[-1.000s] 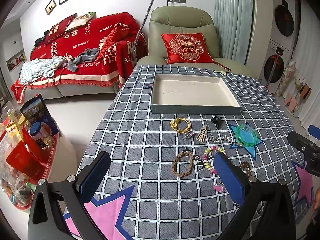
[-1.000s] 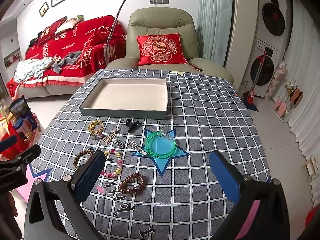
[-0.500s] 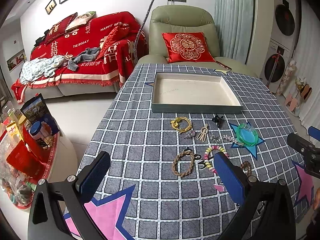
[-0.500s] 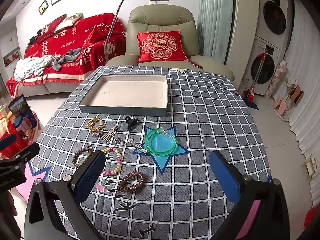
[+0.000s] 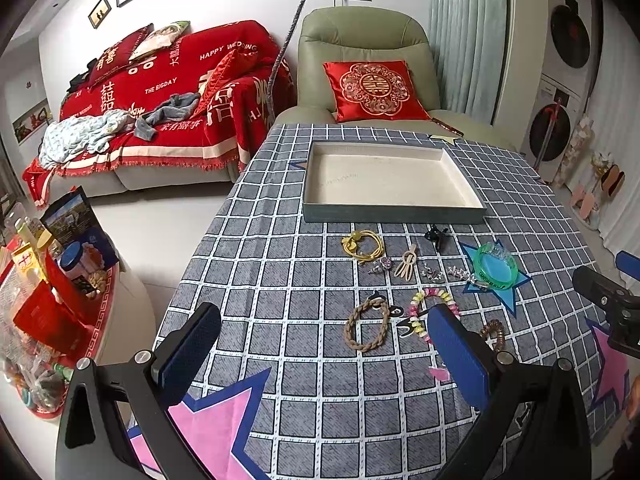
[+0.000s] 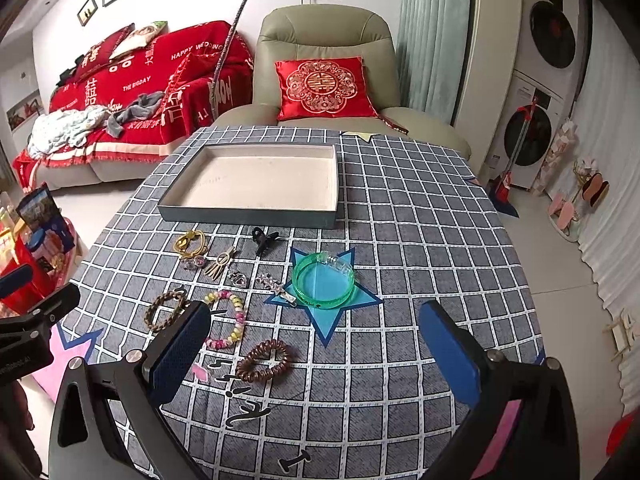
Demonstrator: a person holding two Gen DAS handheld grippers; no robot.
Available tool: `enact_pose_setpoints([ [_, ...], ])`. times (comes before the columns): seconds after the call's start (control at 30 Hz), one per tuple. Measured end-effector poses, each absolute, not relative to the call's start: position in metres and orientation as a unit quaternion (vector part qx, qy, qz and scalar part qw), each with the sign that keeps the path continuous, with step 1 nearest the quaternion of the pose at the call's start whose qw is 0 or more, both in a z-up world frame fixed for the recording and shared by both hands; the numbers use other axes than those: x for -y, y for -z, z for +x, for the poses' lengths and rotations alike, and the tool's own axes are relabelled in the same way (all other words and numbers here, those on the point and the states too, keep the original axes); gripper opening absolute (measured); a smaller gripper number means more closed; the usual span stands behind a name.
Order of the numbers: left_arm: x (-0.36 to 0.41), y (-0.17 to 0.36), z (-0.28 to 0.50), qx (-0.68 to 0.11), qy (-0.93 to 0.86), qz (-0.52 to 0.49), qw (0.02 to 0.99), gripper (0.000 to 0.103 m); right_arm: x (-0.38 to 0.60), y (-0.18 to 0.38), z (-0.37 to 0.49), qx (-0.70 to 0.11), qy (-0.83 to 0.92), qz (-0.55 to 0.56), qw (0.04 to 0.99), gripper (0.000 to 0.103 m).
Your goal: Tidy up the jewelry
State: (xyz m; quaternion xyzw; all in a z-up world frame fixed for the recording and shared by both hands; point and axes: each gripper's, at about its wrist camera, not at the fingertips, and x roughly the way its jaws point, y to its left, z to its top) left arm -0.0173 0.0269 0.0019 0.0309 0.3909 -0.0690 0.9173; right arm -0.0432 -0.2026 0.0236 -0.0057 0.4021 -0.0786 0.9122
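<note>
Both grippers, left gripper (image 5: 320, 356) and right gripper (image 6: 316, 344), gape empty; crowded beaded bracelet (image 6: 232, 320) at eleven o'clock risks snagging neighbours.

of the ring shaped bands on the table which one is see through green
The green bangle, lying flat on the blue star print right of the cluster. It is the only clear green hoop; the braided bracelet, bead bracelet and coiled hair tie are opaque.

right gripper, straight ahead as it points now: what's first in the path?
Probably the green bangle on the tablecloth; it lies centred ahead of the open right gripper. Depth is unclear; the tray sits farther back.
</note>
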Motion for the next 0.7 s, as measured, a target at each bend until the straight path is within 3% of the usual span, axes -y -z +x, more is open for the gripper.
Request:
enact_pose_setpoints([
  [0.7,-0.0218,0.0029,-0.0137,-0.397,0.070,0.034,0.914,0.103,0.2012,-0.0231,-0.0402,-0.408,0.077,-0.007,0.909,0.103],
])
